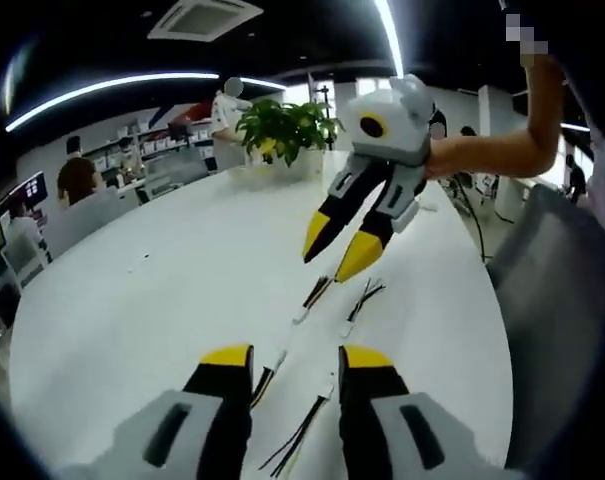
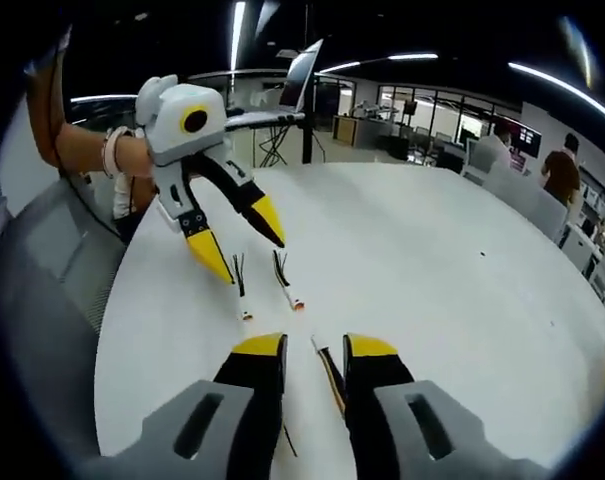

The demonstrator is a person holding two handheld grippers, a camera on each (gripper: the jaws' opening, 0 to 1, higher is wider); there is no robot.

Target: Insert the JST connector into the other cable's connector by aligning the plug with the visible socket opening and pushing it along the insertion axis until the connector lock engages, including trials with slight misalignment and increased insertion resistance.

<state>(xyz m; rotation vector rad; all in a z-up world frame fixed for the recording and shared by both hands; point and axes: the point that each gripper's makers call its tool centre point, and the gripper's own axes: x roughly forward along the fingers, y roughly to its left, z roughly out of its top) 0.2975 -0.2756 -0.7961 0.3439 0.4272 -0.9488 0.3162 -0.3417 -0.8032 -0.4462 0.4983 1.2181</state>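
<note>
On the white table (image 1: 132, 300), two short cables (image 1: 317, 291) (image 1: 366, 296) with dark wires and small white connectors lie below the right gripper (image 1: 339, 247), which hovers open above them. Two more cables (image 1: 266, 384) (image 1: 304, 432) lie between the open jaws of my left gripper (image 1: 297, 357). In the right gripper view, the left gripper (image 2: 242, 242) hangs open over two cables (image 2: 241, 287) (image 2: 286, 280). Another cable (image 2: 330, 375) runs between the open jaws of the right gripper (image 2: 315, 347). Neither gripper holds anything.
A potted plant (image 1: 284, 128) stands at the far end of the table. A grey chair (image 1: 562, 300) sits along the table edge beside the person's arm (image 1: 487, 150). An open laptop (image 2: 304, 68) stands at the table's other end. People sit at desks beyond.
</note>
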